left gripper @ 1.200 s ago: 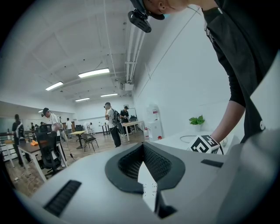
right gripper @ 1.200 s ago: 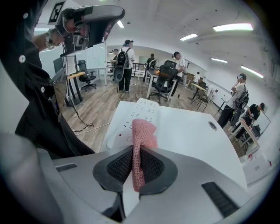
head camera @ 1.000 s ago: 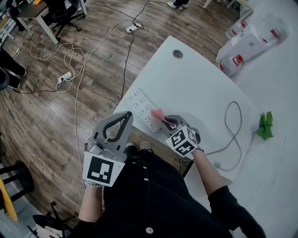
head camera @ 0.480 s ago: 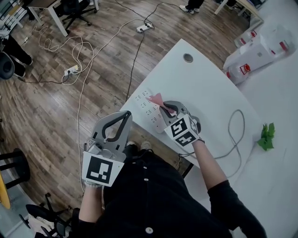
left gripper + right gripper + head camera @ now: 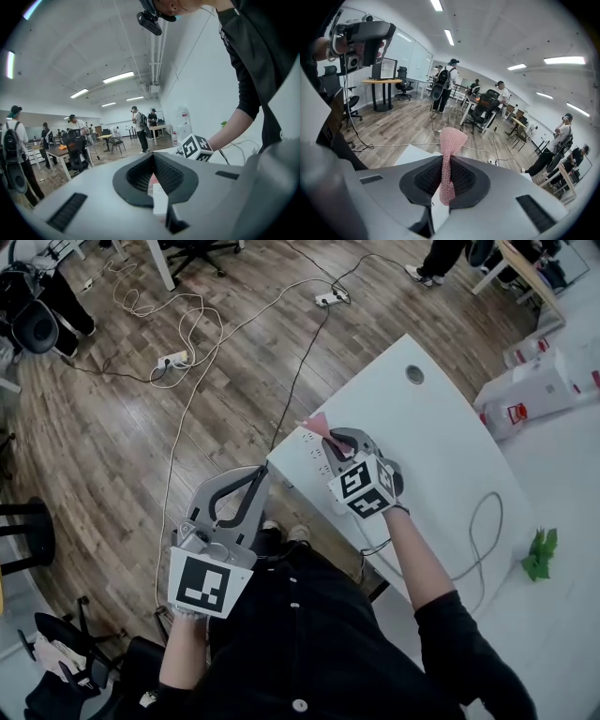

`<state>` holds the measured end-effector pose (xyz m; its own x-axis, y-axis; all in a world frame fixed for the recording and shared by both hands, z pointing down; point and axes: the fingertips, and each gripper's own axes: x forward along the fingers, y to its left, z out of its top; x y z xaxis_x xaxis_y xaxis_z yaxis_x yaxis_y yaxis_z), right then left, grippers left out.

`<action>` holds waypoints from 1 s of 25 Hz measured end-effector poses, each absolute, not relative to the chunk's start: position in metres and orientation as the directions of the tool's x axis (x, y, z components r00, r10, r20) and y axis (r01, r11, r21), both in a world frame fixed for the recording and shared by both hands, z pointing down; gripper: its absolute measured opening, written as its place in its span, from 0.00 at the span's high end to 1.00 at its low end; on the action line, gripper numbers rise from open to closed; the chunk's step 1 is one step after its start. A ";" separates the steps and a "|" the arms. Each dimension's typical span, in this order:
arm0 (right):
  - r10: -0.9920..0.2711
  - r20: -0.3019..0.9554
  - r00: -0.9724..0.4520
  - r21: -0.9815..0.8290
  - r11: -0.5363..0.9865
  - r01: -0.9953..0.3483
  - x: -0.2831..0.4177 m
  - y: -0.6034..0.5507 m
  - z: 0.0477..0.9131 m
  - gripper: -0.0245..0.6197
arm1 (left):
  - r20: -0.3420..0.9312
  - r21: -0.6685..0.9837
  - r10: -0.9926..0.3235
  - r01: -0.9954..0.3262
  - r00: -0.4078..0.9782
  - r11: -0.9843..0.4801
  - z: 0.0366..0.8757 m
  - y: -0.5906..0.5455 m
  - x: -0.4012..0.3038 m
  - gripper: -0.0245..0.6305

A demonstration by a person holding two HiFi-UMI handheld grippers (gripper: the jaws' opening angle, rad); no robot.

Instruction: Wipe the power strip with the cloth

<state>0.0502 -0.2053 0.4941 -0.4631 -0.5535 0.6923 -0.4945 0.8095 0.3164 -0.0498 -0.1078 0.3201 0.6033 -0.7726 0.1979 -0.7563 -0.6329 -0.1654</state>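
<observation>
The right tool is clamped shut on the pink cloth. The right gripper view shows the fabric pinched between the closed jaws, with a loose fold standing past the tips. That fold is the part meant to meet the surface, so the hard jaws can stay off the plastic. The tool is over the far end of the power strip, which lies along the left edge of the white counter, close to its near left corner. The head view does not show whether the cloth is touching the strip, because the tool covers part of it.

The left tool is closed with nothing in it. It is held off the counter, near the person's body and over the wooden floor, apart from the work. It seems to be parked there so that the wiping stroke has room. The strip's cable loops over the counter to the right. Nothing is bracing the strip, so a firm push along it could slide it toward the edge.
</observation>
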 end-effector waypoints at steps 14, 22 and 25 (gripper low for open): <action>-0.403 0.800 -0.444 0.263 0.901 -0.344 0.016 -0.202 0.554 0.87 | 0.198 -0.166 -0.829 -0.815 0.524 -0.555 0.325 -0.100 -0.083 0.95; -0.361 0.818 -0.447 0.234 0.920 -0.315 0.012 -0.187 0.560 0.87 | 0.200 -0.164 -0.821 -0.808 0.535 -0.566 0.326 -0.101 -0.084 0.95; -0.350 0.821 -0.450 0.226 0.924 -0.308 0.015 -0.180 0.561 0.87 | 0.196 -0.159 -0.814 -0.801 0.547 -0.577 0.325 -0.103 -0.079 0.95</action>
<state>0.0146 -0.1798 0.5605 -0.4504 -0.3505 0.8212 -0.3076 0.9243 0.2258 -0.0792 -0.1028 0.3249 0.5467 -0.8140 0.1963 -0.8013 -0.5766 -0.1592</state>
